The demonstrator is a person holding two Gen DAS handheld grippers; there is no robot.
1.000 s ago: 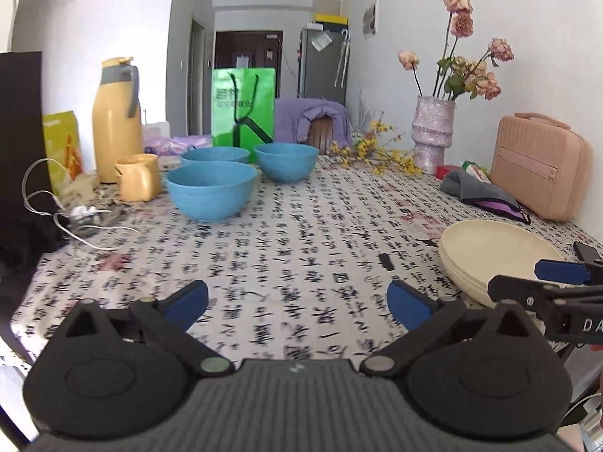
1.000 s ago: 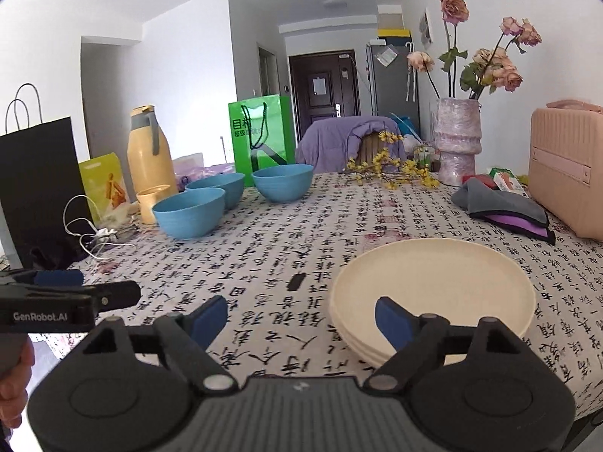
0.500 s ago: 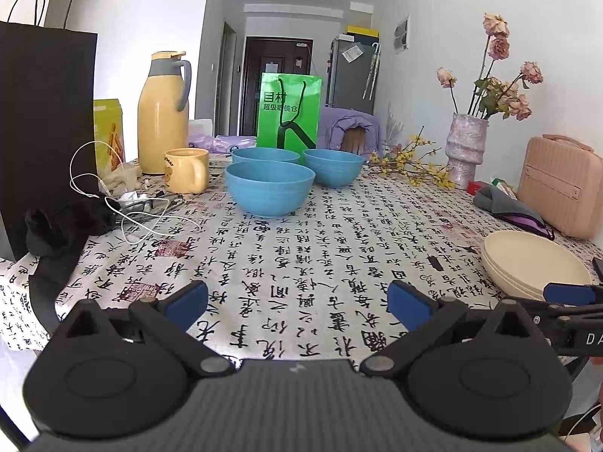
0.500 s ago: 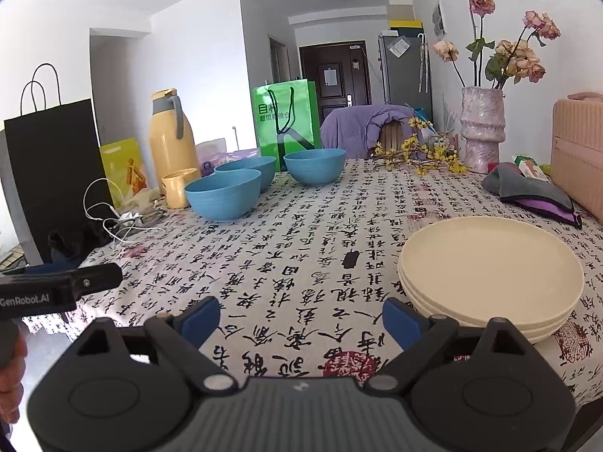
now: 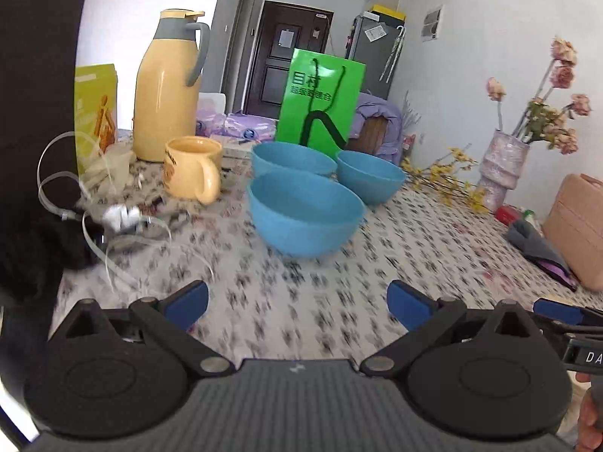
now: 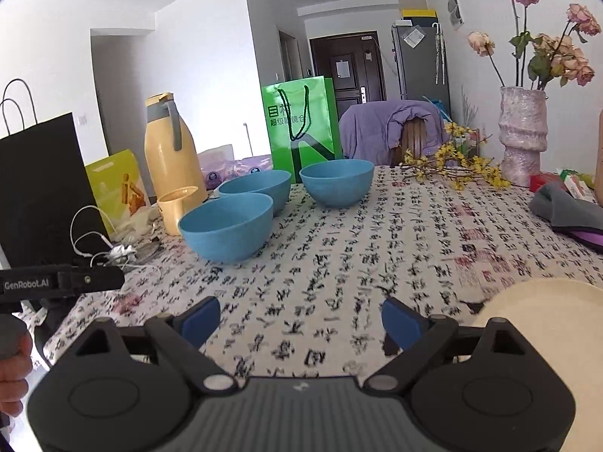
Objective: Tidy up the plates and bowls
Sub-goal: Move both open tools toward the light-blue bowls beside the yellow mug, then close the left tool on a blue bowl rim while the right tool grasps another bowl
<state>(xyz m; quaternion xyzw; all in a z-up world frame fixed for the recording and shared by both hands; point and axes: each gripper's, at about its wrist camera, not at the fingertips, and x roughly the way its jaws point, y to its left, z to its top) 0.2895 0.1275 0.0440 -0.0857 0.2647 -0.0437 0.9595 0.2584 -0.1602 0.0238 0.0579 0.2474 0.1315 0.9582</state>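
Three blue bowls stand apart on the patterned tablecloth: a near one (image 5: pixel 305 213) (image 6: pixel 226 226), a far left one (image 5: pixel 292 158) (image 6: pixel 256 188) and a far right one (image 5: pixel 371 175) (image 6: pixel 337 182). My left gripper (image 5: pixel 297 305) is open and empty, a short way in front of the near bowl. My right gripper (image 6: pixel 301 322) is open and empty over the cloth. A stack of cream plates (image 6: pixel 546 320) lies at the right gripper's right side. The plates are out of the left wrist view.
A yellow mug (image 5: pixel 192 169), a yellow thermos (image 5: pixel 167 86), a green bag (image 5: pixel 320 101) and white cables (image 5: pixel 113 218) sit left and behind the bowls. A black bag (image 6: pixel 41 188) stands at the left edge. A vase (image 6: pixel 522 135), grey cloth (image 6: pixel 565 211) and pink case (image 5: pixel 576 229) are right.
Both grippers have moved forward and left toward the bowls. The near bowl looms larger in the left view. The plates have slid to the right edge of the right view.
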